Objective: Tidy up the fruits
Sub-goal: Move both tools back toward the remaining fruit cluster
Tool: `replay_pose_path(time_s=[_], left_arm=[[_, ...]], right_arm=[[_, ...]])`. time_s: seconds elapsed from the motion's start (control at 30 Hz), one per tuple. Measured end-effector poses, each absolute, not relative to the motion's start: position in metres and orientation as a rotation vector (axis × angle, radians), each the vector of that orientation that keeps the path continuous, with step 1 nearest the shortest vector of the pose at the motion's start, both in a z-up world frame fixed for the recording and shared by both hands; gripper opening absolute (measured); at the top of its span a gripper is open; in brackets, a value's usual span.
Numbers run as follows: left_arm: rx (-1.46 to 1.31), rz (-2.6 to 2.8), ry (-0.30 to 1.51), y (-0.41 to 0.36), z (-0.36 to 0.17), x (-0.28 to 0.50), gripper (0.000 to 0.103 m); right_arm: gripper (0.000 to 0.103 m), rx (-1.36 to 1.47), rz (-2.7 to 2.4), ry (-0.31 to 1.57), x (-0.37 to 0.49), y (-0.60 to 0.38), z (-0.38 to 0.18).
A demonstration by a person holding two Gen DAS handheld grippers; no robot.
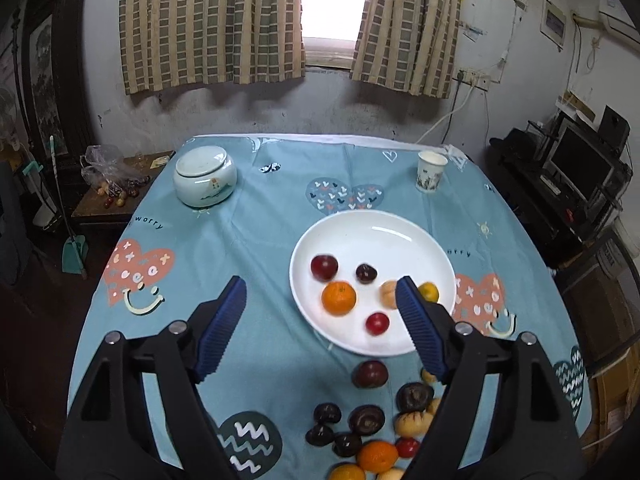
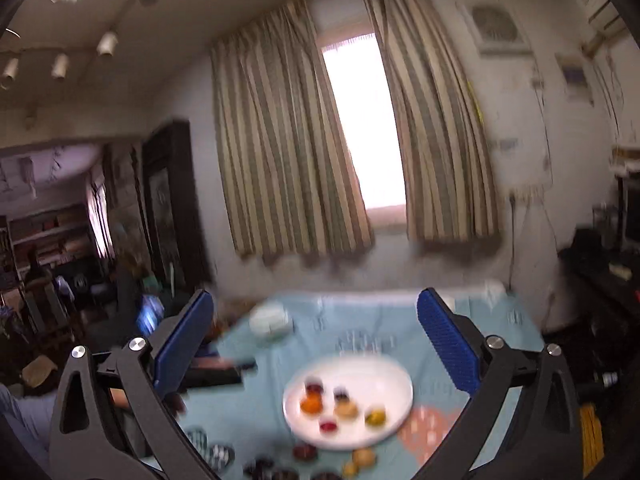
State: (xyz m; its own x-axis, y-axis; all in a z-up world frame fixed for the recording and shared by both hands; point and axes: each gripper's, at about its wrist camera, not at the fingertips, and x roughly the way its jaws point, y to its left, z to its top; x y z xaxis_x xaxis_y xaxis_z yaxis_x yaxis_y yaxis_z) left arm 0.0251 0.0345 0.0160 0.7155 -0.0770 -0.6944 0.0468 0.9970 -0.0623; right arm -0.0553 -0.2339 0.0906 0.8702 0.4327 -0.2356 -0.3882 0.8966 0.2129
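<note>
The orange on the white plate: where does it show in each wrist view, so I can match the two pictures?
Left wrist view: the orange lies at the plate's near-left part, below a dark red fruit, between the open gripper's fingers.
Right wrist view: blurred, the orange sits at the plate's left side, low centre of the picture.
Shared landmark: the white plate itself, with the window and striped curtains behind.

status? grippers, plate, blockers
Left gripper open, empty. Right gripper open, empty. Six fruits on plate; pile on cloth. Nothing in the way.
</note>
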Motion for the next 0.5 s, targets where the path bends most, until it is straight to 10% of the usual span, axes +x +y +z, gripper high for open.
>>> replay_pose_path(time_s=[0.5], left_arm=[[0.047,-0.083,1.071,0.066,-0.092,-0.057,0.080]], right_arm=[[0.075,-0.007,0.672,1.180,-0.068,-0.130,-0.147]])
